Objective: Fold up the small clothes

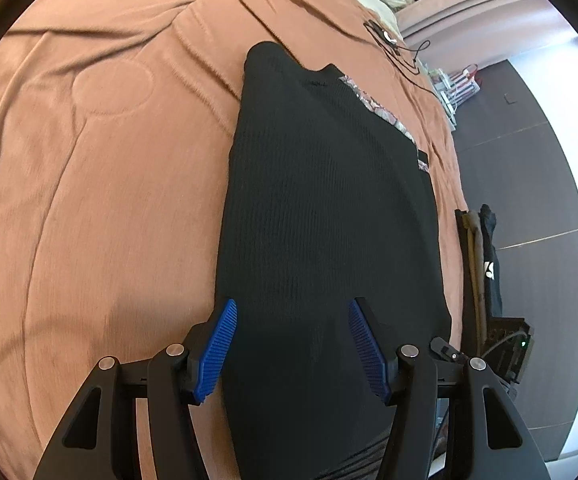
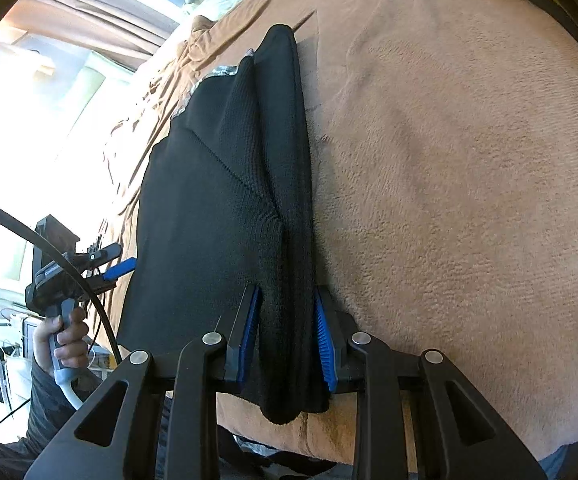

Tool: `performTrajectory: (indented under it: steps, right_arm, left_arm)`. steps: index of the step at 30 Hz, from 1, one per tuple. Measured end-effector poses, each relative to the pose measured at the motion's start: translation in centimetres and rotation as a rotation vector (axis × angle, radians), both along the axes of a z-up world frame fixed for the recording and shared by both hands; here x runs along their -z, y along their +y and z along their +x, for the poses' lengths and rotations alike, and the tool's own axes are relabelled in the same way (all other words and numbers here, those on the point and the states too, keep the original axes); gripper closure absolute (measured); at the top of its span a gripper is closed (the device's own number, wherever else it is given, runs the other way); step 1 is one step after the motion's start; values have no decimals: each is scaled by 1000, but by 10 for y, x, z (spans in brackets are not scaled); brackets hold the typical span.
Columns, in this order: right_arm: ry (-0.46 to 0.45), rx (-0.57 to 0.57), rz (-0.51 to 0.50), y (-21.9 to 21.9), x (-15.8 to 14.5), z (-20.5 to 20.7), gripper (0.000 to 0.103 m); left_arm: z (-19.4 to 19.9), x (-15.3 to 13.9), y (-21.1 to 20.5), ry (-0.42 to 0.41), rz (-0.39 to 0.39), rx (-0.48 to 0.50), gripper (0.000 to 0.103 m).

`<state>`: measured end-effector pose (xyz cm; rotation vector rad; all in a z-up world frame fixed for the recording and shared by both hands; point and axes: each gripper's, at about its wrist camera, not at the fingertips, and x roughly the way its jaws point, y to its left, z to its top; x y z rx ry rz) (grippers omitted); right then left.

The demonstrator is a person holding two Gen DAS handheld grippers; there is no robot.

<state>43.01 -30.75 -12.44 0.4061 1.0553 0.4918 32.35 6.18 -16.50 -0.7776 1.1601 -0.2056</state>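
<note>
The black knit (image 1: 329, 208) lies flat on the brown blanket (image 1: 97, 168), near the bed's edge, already folded lengthwise into a long strip with a patterned lining showing along one side. I judge it soft, light and limp: it will sag and drag if lifted from one corner, and the ribbed weave should grip the pads well, so slipping is unlikely. Best to take it at the near hem, both corners at once, pinching all layers together.

My right tongs (image 2: 287, 332) are closed on a bunched fold of the knit (image 2: 225, 184) at its near end; the cloth fills the narrow gap and both blue pads (image 2: 323, 340) press it. The rest stretches away from these tongs across the bed.

My left tongs (image 1: 293, 348) stand about half open with nothing held. The knit's near end lies under and between the fingers (image 1: 217, 344), but the pads are clear of it, one over the cloth's left border.
</note>
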Motion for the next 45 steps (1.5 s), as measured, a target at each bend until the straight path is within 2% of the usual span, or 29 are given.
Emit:
performTrajectory:
  steps: [6, 13, 17, 18, 19, 20, 22, 28, 30, 40, 45]
  right_arm:
    - [-1, 0, 9, 5, 3, 0, 79]
    - [-9, 2, 3, 8, 4, -1, 79]
    - [-21, -9, -7, 10, 5, -4, 79]
    - [-25, -11, -11, 11, 4, -5, 79]
    - [-27, -12, -13, 12, 4, -5, 79]
    - [-29, -14, -15, 13, 4, -5, 79]
    - [-31, -15, -17, 15, 3, -6, 79]
    - [-24, -41, -5, 23, 0, -13, 82]
    - [-12, -56, 4, 25, 1, -14, 86]
    - [44, -151, 46, 41, 11, -24, 88]
    - [65, -227, 20, 53, 14, -22, 88]
  left_arm:
    - [-24, 5, 4, 24, -9, -12, 43]
    - [-41, 18, 3, 30, -133, -24, 45]
    - [-42, 22, -9, 32, -149, 9, 48]
    - [-41, 24, -13, 39, -163, 26, 58]
    - [-40, 26, -15, 53, -160, 36, 79]
    - [-40, 28, -16, 63, -156, 41, 86]
    - [-38, 27, -14, 57, -174, 46, 89]
    - [-38, 8, -5, 25, -161, 60, 91]
    - [-42, 7, 2, 28, -157, 57, 91]
    - [-73, -8, 14, 42, -116, 87, 91]
    - [-93, -9, 24, 66, -86, 90, 89]
